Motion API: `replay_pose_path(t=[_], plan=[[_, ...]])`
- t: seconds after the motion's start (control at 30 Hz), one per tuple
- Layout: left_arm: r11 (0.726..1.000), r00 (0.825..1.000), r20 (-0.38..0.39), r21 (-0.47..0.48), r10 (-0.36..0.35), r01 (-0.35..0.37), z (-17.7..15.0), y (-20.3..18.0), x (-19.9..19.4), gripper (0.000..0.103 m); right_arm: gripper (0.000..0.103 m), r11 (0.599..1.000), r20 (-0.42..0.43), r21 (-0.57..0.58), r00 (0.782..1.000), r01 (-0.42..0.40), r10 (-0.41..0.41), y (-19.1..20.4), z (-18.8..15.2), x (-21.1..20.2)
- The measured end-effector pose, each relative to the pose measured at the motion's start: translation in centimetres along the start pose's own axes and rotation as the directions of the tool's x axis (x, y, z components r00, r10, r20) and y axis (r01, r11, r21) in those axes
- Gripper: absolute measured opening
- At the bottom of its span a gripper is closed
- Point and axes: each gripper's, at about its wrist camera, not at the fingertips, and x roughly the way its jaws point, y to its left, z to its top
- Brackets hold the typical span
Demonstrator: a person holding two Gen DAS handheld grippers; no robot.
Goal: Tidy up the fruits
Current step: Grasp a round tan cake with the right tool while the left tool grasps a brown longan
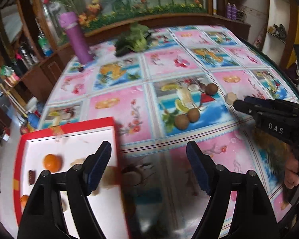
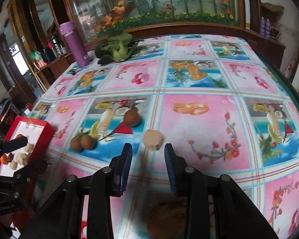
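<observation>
Fruit chunk point(image 2: 153, 141) lies at 12 o'clock off the half-open, empty right gripper point(image 2: 148, 149); left gripper point(image 1: 149, 159) wide open, apparently empty, by the box point(image 1: 115, 131).

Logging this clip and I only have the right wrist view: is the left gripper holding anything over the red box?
Observer: No. In the left wrist view the left gripper is open and empty, its left finger over the red box edge.
Operator: How many oranges are in the box? I see only orange blobs.
Observer: The left view shows one whole orange and part of a second at the box's near-left edge, plus a small dark red piece.
Operator: Has the right gripper reached the pale fruit?
Observer: Not quite. From the left view, the right gripper tip sits right beside the pale fruit; whether they touch, I cannot tell.
</observation>
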Motion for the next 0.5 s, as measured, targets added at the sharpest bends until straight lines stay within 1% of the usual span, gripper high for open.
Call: replay_pose_path(t=[0.1, 0.17, 0.27, 0.37, 0.47, 0.5], plan=[[0.999, 0.998, -0.032, -0.003, -0.047, 0.046, 0.9, -0.8, 1.8, 0.078, 0.033, 1.0, -0.008, -0.012, 1.0, -0.012, 0.012, 0.1, 0.3, 0.5], [0.999, 0.998, -0.048, 0.003, -0.037, 0.037, 1.4, -1.2, 2.8, 0.078, 0.033, 1.0, -0.01, -0.027, 1.0, 0.008, -0.008, 0.3, 0.4, 0.8], [0.998, 0.995, -0.078, -0.01, -0.058, 0.057, 1.9, -1.3, 4.3, 0.078, 0.033, 0.999, -0.04, -0.038, 0.999, 0.025, -0.026, 0.4, 0.6, 2.0], [0.998, 0.994, -0.086, -0.005, -0.068, 0.068, 2.3, -1.6, 5.1, 0.078, 0.033, 0.998, -0.039, -0.054, 0.999, 0.028, -0.03, 0.7, 0.8, 2.3], [0.997, 0.992, -0.097, -0.001, -0.079, 0.08, 2.6, -1.8, 5.9, 0.071, 0.033, 0.998, -0.036, -0.055, 0.999, 0.029, -0.031, 0.7, 0.8, 2.4], [0.997, 0.992, -0.1, 0.0, -0.082, 0.082, 2.7, -1.8, 6.1, 0.07, 0.033, 0.998, -0.036, -0.052, 0.999, 0.027, -0.029, 0.7, 0.8, 2.4]])
